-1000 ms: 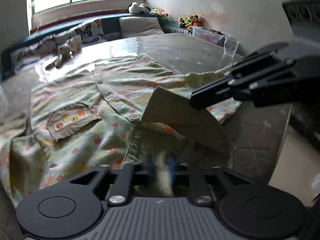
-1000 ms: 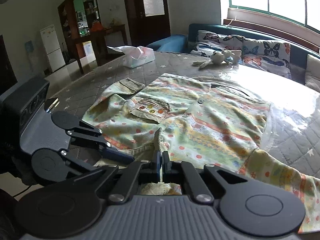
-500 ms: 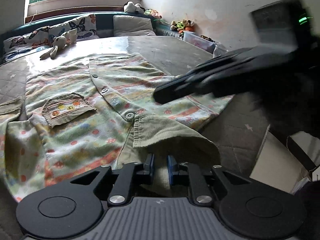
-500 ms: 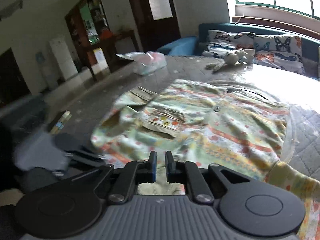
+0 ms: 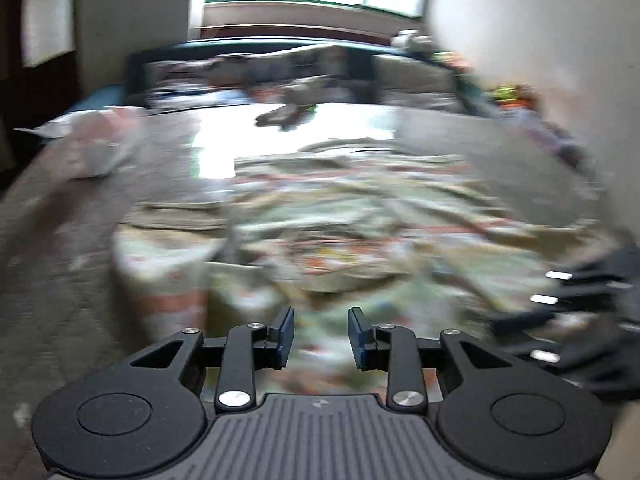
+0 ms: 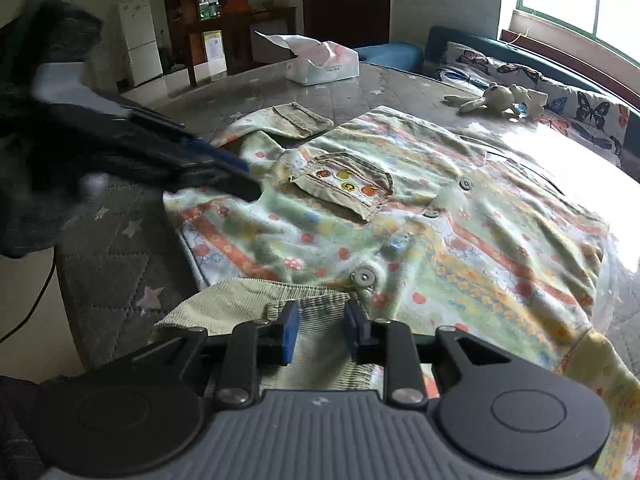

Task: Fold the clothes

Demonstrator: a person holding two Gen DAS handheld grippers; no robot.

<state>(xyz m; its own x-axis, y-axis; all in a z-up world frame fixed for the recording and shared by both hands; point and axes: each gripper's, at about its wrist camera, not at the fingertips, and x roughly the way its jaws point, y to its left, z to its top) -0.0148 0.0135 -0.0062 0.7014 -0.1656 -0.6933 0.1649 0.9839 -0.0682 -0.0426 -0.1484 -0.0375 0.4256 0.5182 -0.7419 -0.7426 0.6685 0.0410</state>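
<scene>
Shirt: a pale green, flower-printed child's button shirt [image 6: 420, 232] lies spread flat on the grey quilted star-patterned counter [image 6: 116, 264].
Left gripper [image 5: 321, 334]: fingers released, parted over the shirt, gripping nothing; this view is blurred.
Right gripper [image 6: 319, 330]: fingers parted over the shirt's ribbed corduroy hem [image 6: 248, 304], gripping nothing.
Beyond the shirt: a white tissue box [image 6: 324, 62] and a cream plush rabbit [image 6: 490, 98] on the counter.
Behind the rabbit: butterfly-print cushions [image 6: 560, 96].
</scene>
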